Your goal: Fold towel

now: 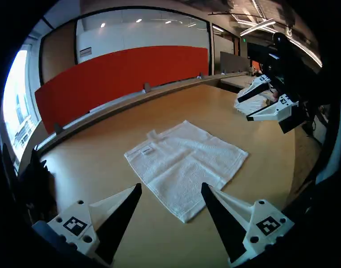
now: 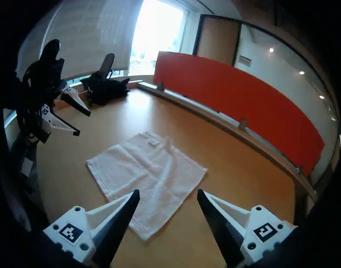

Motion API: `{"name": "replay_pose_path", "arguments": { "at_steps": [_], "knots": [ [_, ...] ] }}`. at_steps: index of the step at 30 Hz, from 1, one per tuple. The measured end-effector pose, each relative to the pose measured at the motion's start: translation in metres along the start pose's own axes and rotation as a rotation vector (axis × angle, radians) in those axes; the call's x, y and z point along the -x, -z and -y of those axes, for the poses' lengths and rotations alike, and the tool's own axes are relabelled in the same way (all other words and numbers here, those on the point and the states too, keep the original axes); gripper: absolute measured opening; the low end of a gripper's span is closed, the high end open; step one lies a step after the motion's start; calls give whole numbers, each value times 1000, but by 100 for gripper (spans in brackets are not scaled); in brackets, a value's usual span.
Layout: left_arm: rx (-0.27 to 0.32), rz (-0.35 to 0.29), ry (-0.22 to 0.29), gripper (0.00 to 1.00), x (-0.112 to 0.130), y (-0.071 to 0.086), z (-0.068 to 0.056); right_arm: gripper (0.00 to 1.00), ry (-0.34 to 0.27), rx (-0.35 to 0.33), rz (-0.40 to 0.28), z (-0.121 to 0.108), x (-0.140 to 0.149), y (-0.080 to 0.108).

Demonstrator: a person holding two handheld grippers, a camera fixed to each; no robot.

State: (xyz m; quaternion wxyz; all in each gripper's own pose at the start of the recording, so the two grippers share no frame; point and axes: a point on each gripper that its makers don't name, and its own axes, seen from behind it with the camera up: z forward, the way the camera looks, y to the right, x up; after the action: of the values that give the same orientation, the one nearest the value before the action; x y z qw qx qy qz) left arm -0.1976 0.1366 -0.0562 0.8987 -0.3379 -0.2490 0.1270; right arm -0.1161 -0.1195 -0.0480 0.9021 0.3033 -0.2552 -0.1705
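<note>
A white towel (image 1: pixel 185 164) lies spread flat on the wooden table (image 1: pixel 94 165), a small label near its far left corner. My left gripper (image 1: pixel 170 196) hovers open above the towel's near edge, nothing between its fingers. In the left gripper view the right gripper (image 1: pixel 248 107) hangs open at the upper right, above the table beyond the towel. In the right gripper view the same towel (image 2: pixel 146 172) lies ahead, and my right gripper (image 2: pixel 168 201) is open over its near corner. The left gripper (image 2: pixel 79 123) shows open at the far left there.
A red partition (image 1: pixel 126 76) runs along the table's far edge behind a low rail. A pile of white cloth (image 1: pixel 253 103) lies at the far right of the table. A black bag (image 2: pixel 103 89) and a chair stand by the bright window.
</note>
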Motion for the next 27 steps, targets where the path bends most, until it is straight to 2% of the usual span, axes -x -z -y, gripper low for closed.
{"name": "replay_pose_path", "arguments": {
  "at_steps": [12, 27],
  "knots": [
    [38, 64, 7, 99, 36, -22, -12, 100, 8, -42, 74, 17, 42, -21],
    [94, 181, 10, 99, 80, -46, -24, 100, 0, -106, 172, 38, 91, -34]
  ]
}}
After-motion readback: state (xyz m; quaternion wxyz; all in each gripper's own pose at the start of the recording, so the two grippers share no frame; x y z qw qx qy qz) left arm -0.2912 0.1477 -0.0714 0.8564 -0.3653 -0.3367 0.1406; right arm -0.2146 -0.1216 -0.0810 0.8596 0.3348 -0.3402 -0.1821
